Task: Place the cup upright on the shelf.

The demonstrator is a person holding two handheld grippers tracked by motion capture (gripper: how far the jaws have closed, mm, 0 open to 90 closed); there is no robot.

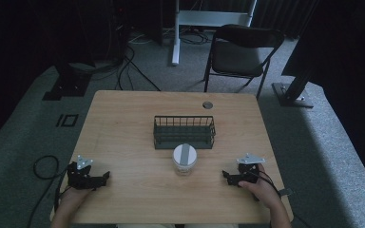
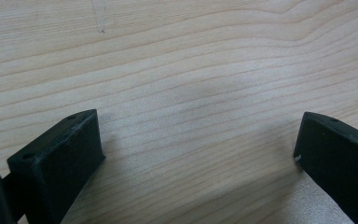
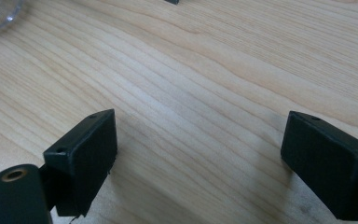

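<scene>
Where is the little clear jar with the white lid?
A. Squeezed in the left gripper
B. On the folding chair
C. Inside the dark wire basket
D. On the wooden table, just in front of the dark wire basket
D: in the high view the clear jar with the white lid stands on the wooden table, just on the person's side of the dark wire basket, with both grippers off to the sides.
</scene>
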